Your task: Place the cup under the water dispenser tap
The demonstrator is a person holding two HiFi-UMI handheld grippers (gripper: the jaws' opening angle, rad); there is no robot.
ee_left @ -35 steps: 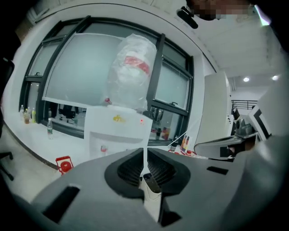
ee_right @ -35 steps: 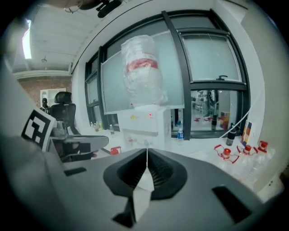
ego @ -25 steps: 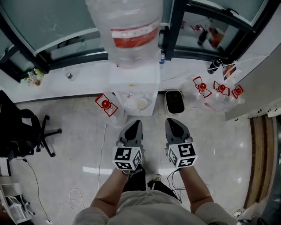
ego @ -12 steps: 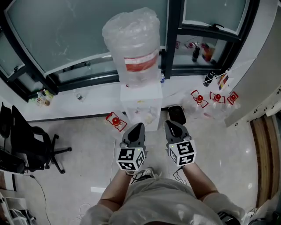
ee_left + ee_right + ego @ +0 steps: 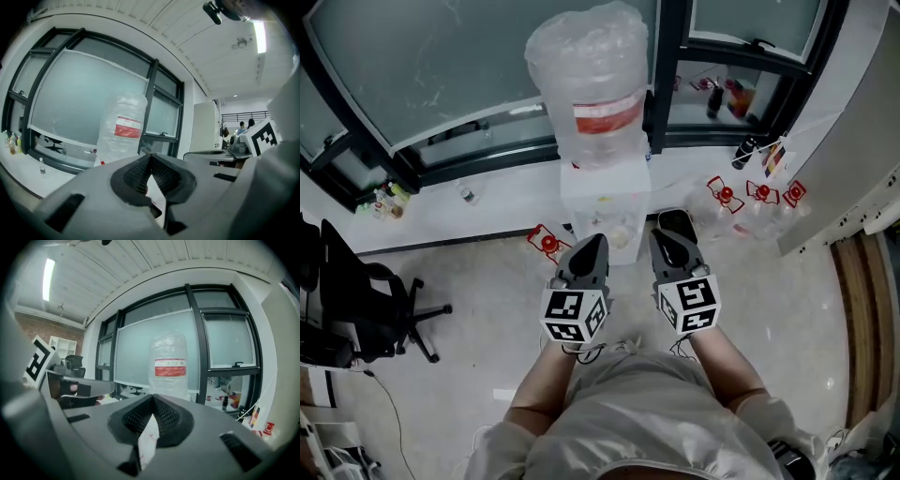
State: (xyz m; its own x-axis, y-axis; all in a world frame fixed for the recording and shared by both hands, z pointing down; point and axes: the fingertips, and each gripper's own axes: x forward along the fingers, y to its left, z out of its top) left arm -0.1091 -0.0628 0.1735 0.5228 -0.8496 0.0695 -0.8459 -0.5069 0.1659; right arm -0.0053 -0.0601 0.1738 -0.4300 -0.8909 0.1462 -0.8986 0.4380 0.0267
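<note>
Nearing water dispenser [image 5: 605,202], left tongs [image 5: 592,241], right tongs [image 5: 662,236] raised, both closed

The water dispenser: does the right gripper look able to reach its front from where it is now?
Probably yes. In the head view the right gripper faces the water dispenser, and nothing shows in the way between them. Its fingers are together and empty.
</note>
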